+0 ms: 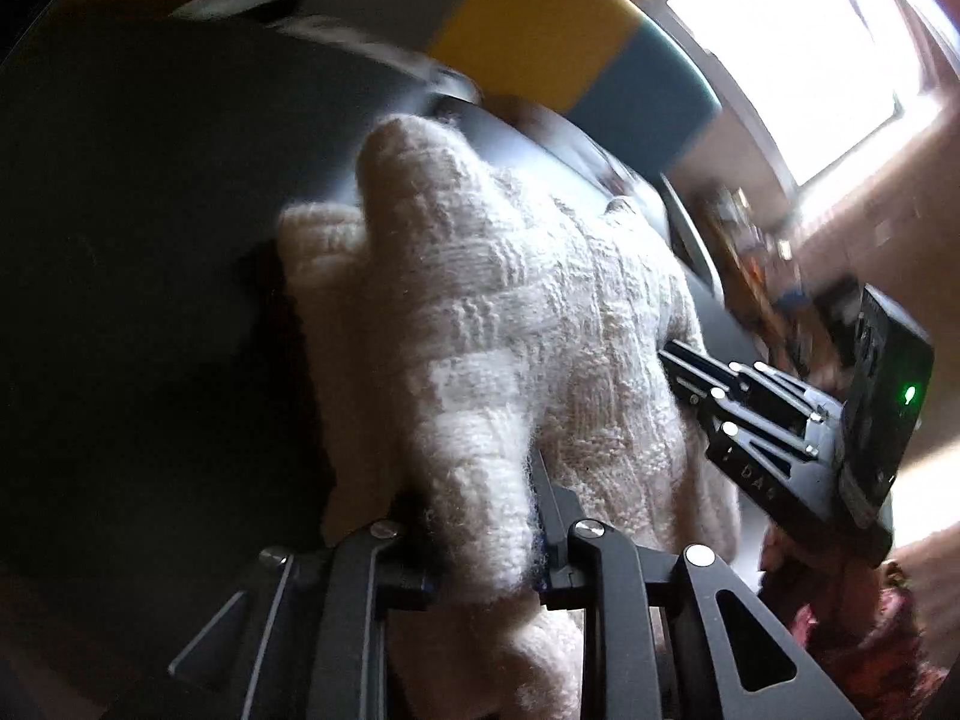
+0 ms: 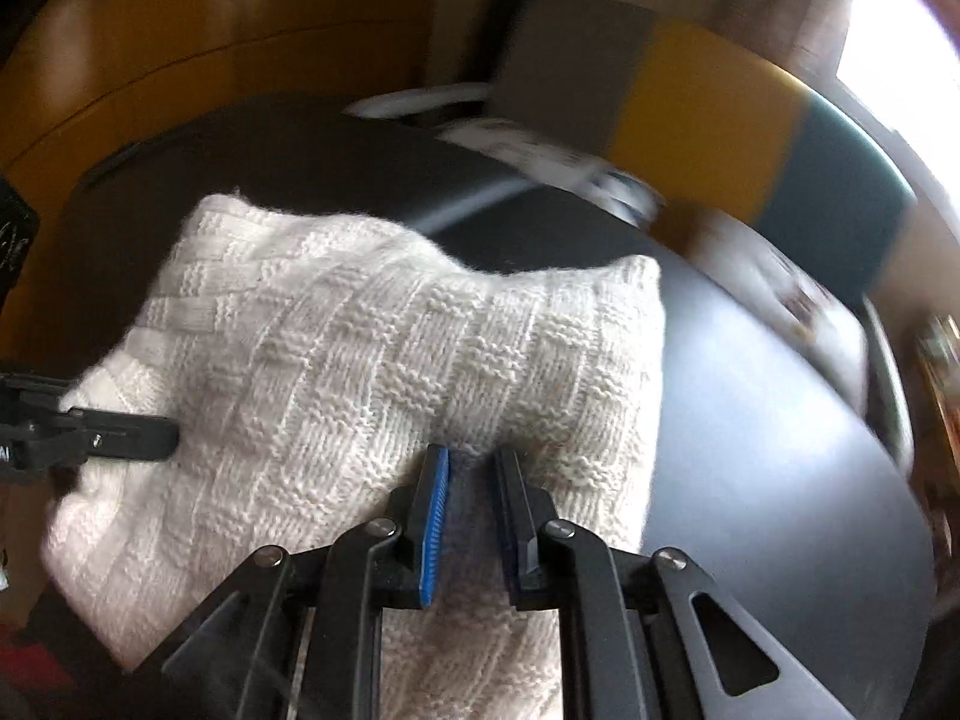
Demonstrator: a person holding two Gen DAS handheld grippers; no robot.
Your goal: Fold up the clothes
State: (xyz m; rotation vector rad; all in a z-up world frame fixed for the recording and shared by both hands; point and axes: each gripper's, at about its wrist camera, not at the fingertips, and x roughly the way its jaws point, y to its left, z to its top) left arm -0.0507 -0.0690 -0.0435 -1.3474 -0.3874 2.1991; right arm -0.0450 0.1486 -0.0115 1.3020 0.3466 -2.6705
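Over the dark round table (image 2: 780,420), a cream knit sweater (image 2: 360,348) mid-fold
Left gripper (image 1: 480,516) and right gripper (image 2: 471,480) each pinch a bunched edge, lifting it together, likely so the fold stays even

Cream knit sweater (image 2: 360,348) — bunched, lifted over dark table (image 2: 780,420).

Knit garment (image 2: 336,372) draped on table (image 2: 750,420), gripped at near edge by right gripper (image 2: 471,516), at left by left gripper (image 2: 120,435). Papers (image 2: 540,156) at far side.
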